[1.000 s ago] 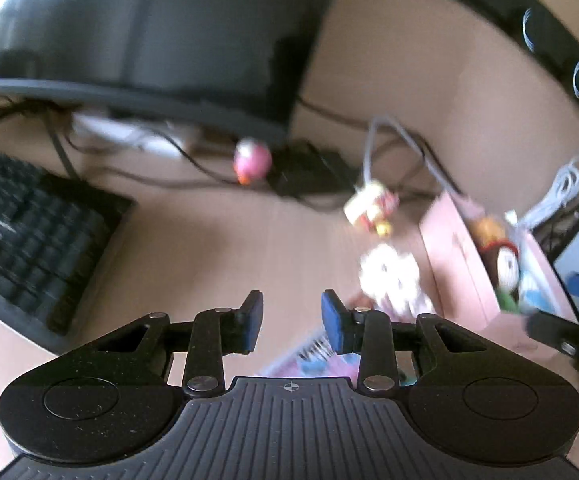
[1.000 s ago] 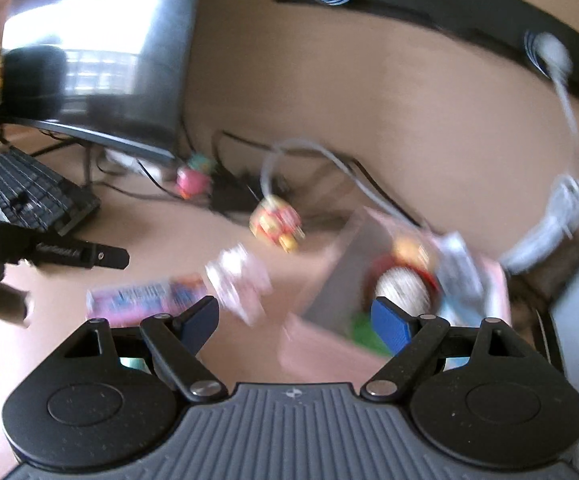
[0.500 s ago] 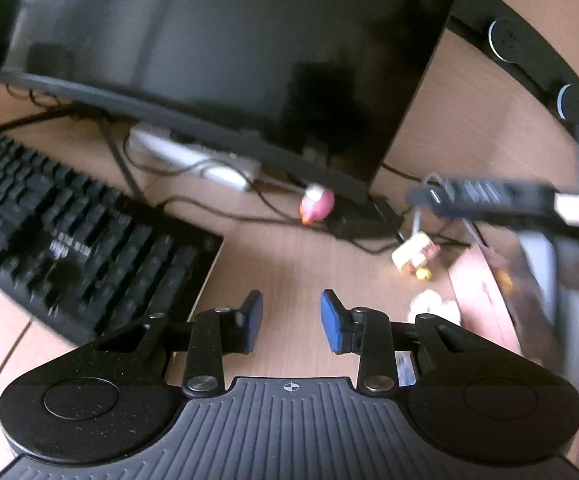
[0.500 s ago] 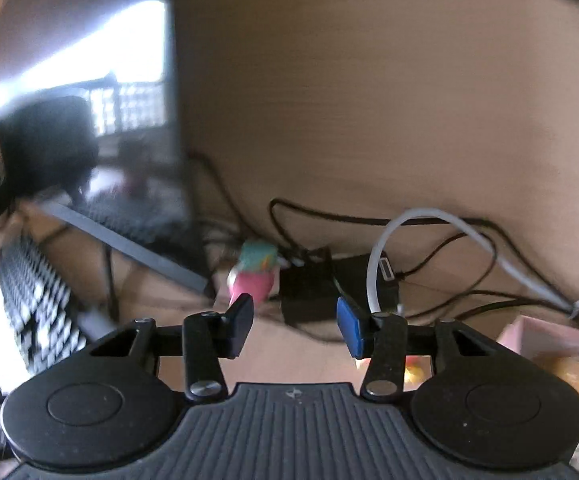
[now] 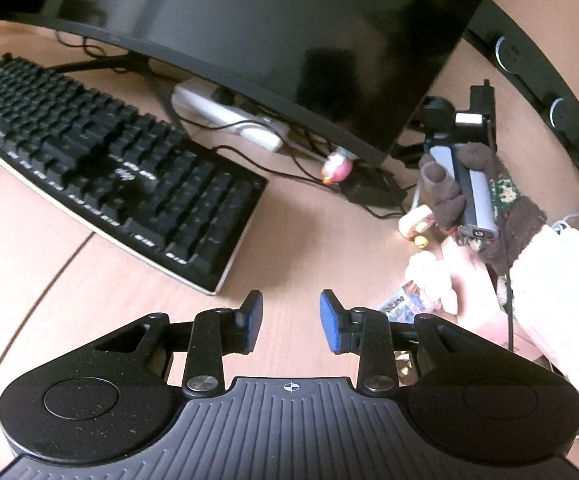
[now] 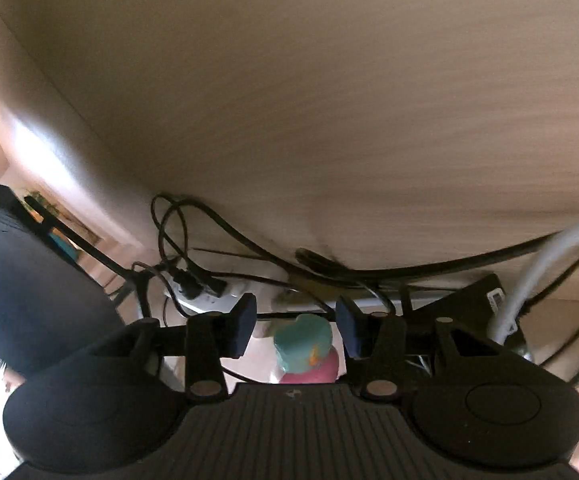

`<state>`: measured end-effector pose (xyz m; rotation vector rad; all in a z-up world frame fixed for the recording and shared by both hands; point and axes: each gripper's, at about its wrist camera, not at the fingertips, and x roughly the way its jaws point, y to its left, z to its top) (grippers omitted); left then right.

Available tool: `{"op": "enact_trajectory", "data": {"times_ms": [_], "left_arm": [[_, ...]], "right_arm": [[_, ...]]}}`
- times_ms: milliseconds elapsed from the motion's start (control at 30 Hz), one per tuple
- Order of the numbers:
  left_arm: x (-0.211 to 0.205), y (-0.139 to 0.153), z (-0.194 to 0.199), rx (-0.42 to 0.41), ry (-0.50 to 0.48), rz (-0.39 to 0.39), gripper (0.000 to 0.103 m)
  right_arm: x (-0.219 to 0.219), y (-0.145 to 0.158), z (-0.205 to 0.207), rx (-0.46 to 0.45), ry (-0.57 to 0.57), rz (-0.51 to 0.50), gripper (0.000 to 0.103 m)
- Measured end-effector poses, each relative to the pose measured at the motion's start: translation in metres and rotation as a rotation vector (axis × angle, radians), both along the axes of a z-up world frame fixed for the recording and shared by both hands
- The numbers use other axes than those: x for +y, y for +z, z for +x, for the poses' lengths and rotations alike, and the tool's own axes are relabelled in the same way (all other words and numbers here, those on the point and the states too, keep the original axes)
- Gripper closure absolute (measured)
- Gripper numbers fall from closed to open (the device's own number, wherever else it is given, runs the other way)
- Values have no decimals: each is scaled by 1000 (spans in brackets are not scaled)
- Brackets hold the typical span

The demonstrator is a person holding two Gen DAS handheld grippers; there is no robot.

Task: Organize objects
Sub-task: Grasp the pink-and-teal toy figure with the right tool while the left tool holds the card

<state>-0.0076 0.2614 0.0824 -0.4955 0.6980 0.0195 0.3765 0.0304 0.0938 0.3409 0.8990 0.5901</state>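
A small pink toy with a teal cap stands on the desk under the monitor's right edge; it also shows in the left wrist view. My right gripper is open, its fingers either side of the toy with gaps. My left gripper is open and empty above bare desk near the keyboard's right end. A yellow-white toy, a white fluffy toy and a printed packet lie to its right.
A black keyboard lies at left, a monitor behind it. A white power strip, a black box and cables crowd the back wall. The person's gloved hand holds the right tool.
My right gripper has moved in low to the pink toy, which now sits between its fingers. My left gripper has drawn back and left, more keyboard in view.
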Motion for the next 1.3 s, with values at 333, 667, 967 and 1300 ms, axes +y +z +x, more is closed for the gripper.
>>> {"op": "enact_trajectory", "data": {"times_ms": [333,667,967,1300], "left_arm": [[13,-6,-5,25,27,-33,69],[-19,-1,13,-32,-89,-58,69],[-20,5,1,-34,-68,-39,69],[-28,4,1,12,-100,18,69]], "right_arm": [[-14,0,-20,67,-30,-32,93],[-79,32,-139,-213,-43,-432,93],[14,-11,-181,-440,271,-656,40],[12,-48,-179,-299,122,-735,48]]}}
